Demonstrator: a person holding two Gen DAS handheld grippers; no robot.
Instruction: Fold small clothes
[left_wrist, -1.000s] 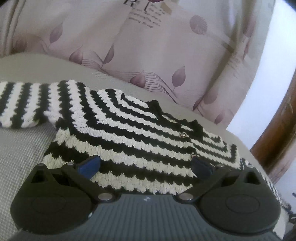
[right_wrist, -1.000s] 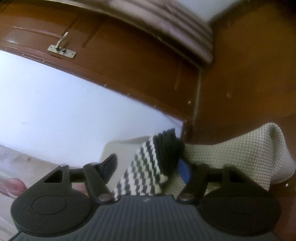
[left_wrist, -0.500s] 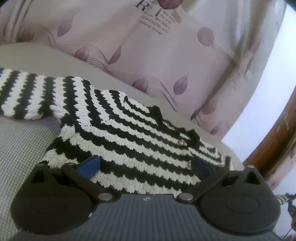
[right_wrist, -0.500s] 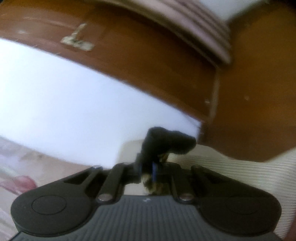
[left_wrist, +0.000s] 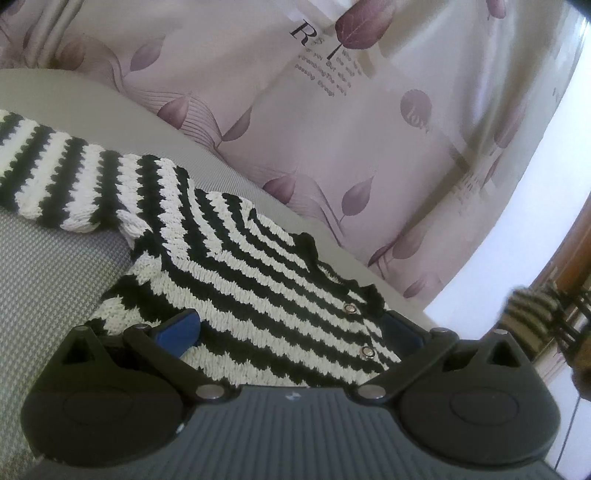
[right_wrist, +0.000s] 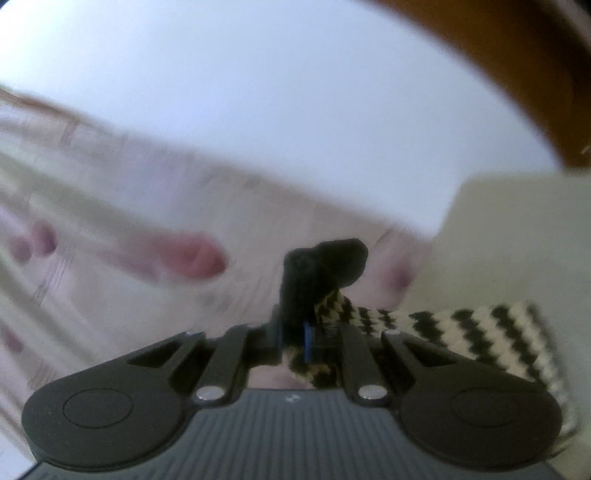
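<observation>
A black-and-white striped knitted sweater (left_wrist: 240, 280) with two snap buttons lies flat on a grey woven surface (left_wrist: 55, 280), one sleeve (left_wrist: 55, 184) stretched out to the left. My left gripper (left_wrist: 291, 328) stands open over the sweater's near hem, its blue-padded fingers (left_wrist: 181, 325) wide apart on either side of the body. My right gripper (right_wrist: 293, 336) is shut on the black cuff (right_wrist: 321, 266) of the other sleeve (right_wrist: 461, 332), which trails off to the right. In the left wrist view that lifted sleeve (left_wrist: 532, 306) shows blurred at the far right.
A pale curtain (left_wrist: 332, 129) printed with purple leaves hangs behind the grey surface. To the right are a white wall (left_wrist: 535, 221) and a brown wooden door frame (right_wrist: 517, 66). The right wrist view is motion-blurred.
The right gripper shut on the sleeve's black cuff, then rose and swung from the door towards the curtain with the sleeve. The left gripper stayed over the hem and rolled a little.
</observation>
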